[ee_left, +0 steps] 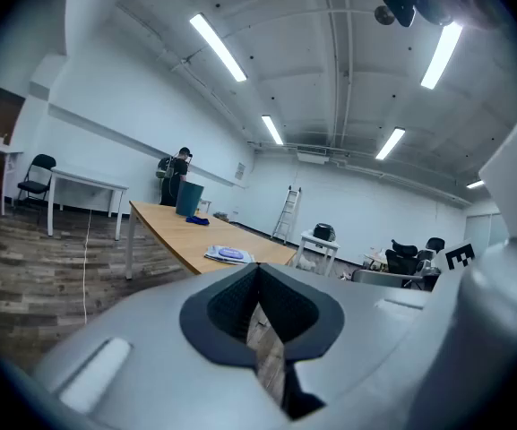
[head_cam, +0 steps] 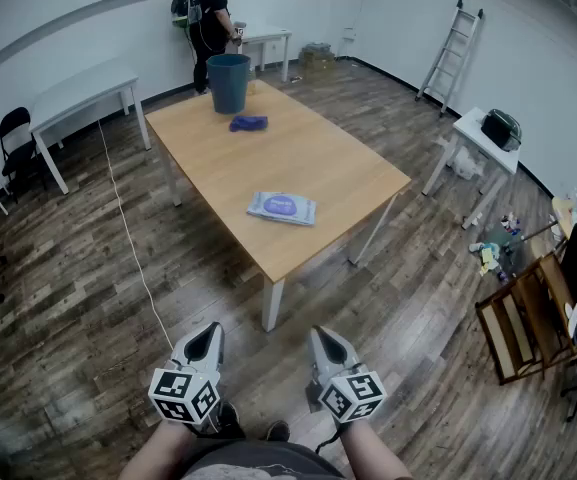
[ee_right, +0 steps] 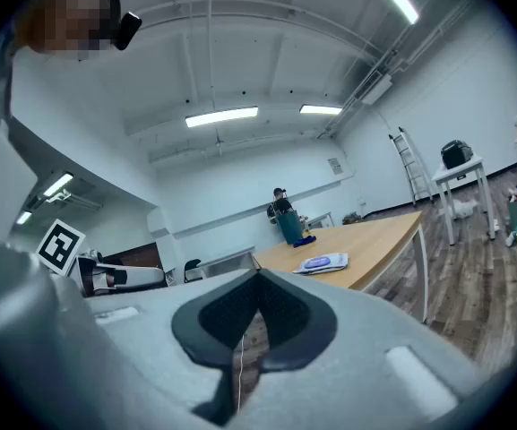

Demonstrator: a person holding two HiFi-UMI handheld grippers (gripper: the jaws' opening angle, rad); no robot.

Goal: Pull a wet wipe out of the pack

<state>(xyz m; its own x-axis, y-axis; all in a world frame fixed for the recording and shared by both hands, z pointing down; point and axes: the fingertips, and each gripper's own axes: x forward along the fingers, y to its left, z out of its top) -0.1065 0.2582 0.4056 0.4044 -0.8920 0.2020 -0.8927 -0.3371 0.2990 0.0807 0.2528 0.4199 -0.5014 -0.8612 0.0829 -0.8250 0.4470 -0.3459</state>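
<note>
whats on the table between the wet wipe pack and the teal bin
A crumpled blue cloth, close to the teal bin; from there to the wet wipe pack the tabletop is bare. The head view shows it best.

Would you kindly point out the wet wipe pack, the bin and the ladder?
wet wipe pack (head_cam: 281, 206), head view, its purple label.
bin (head_cam: 228, 88), head view, its outer wall.
ladder (head_cam: 449, 54), head view, its middle rungs.

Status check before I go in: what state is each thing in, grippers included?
left gripper: shut, empty.
right gripper: shut, empty.
wet wipe pack: flat on the table, no wipe sticking out.
bin: upright at the table's far end.
blue cloth: crumpled, near the bin.
ladder: leaning on the wall.
</note>
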